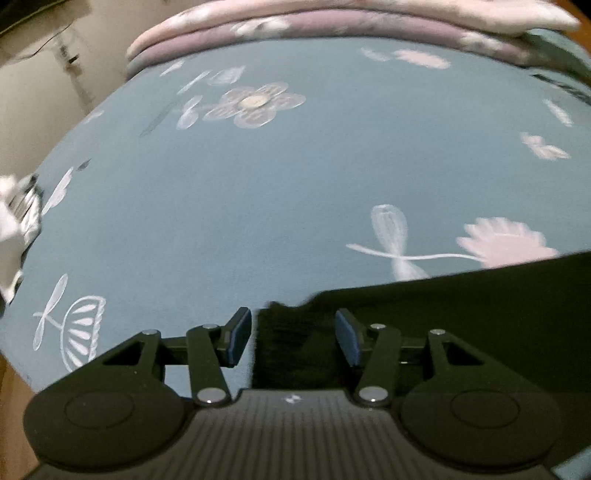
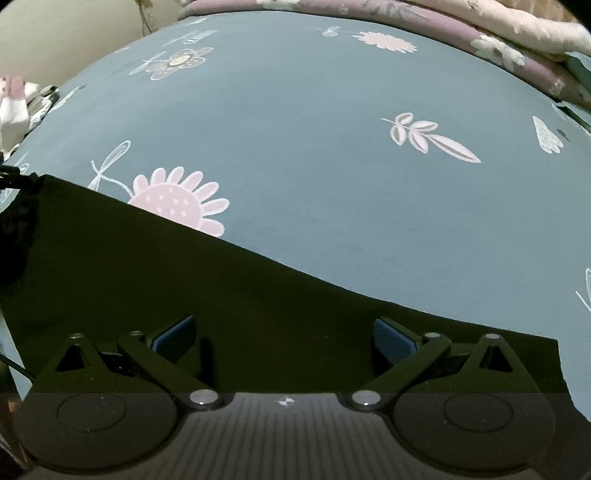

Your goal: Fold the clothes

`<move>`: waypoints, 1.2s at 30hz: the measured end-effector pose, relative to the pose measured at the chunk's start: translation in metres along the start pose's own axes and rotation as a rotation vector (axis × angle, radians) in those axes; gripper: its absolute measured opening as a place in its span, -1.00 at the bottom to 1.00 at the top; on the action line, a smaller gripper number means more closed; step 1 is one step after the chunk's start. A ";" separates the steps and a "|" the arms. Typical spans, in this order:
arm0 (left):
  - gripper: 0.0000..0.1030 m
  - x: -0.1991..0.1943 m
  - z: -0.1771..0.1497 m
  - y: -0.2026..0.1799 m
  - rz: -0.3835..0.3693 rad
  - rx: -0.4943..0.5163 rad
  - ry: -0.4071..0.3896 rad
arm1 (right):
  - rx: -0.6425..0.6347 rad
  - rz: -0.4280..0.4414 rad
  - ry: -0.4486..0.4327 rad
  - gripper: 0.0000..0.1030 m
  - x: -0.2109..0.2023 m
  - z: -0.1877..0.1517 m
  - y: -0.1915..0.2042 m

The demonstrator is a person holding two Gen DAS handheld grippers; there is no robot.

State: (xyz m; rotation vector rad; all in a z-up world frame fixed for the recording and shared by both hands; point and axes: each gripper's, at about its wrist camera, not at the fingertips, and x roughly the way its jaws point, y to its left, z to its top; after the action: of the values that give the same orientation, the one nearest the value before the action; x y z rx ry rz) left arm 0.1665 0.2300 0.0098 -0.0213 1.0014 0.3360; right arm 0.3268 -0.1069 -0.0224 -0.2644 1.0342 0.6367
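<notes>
The dark garment (image 2: 184, 295) lies flat on a blue flowered bedsheet (image 2: 332, 166). The right gripper (image 2: 284, 341) hangs over the cloth with its fingers (image 2: 391, 338) spread wide, the cloth beneath and between them, nothing pinched. The left gripper (image 1: 293, 338) sits at the garment's (image 1: 461, 295) corner, fingers (image 1: 349, 341) about half apart, the ribbed edge between them, apparently unclamped. Folded pink bedding (image 1: 332, 22) lies far beyond the fingertips.

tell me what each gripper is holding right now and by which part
Nothing is held. The left gripper stands open around the dark garment's corner; the right gripper is open above it.
</notes>
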 end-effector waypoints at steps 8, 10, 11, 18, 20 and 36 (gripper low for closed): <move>0.03 -0.030 -0.024 -0.070 -0.197 0.262 -0.065 | -0.074 0.029 -0.035 1.00 -0.010 -0.013 0.010; 0.02 -0.032 -0.031 -0.089 -0.247 0.374 -0.091 | -0.106 0.037 -0.060 0.85 -0.018 -0.018 0.012; -0.06 -0.034 -0.034 -0.097 -0.283 0.414 -0.100 | -0.106 0.041 -0.069 0.81 -0.022 -0.022 0.012; -0.07 -0.034 -0.052 -0.140 -0.470 0.648 -0.112 | -0.159 0.057 -0.085 0.47 -0.038 -0.049 0.032; -0.07 -0.031 -0.060 -0.145 -0.479 0.713 -0.122 | -0.230 0.063 -0.091 0.39 -0.043 -0.056 0.046; -0.18 -0.038 -0.114 -0.153 -0.605 1.018 -0.286 | -0.728 0.081 -0.125 -0.14 -0.051 -0.103 0.162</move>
State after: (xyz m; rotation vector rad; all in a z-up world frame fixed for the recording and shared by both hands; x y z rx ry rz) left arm 0.0982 0.0553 -0.0416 0.6179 0.7436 -0.7257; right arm 0.1371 -0.0477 -0.0156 -0.8078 0.6623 1.0786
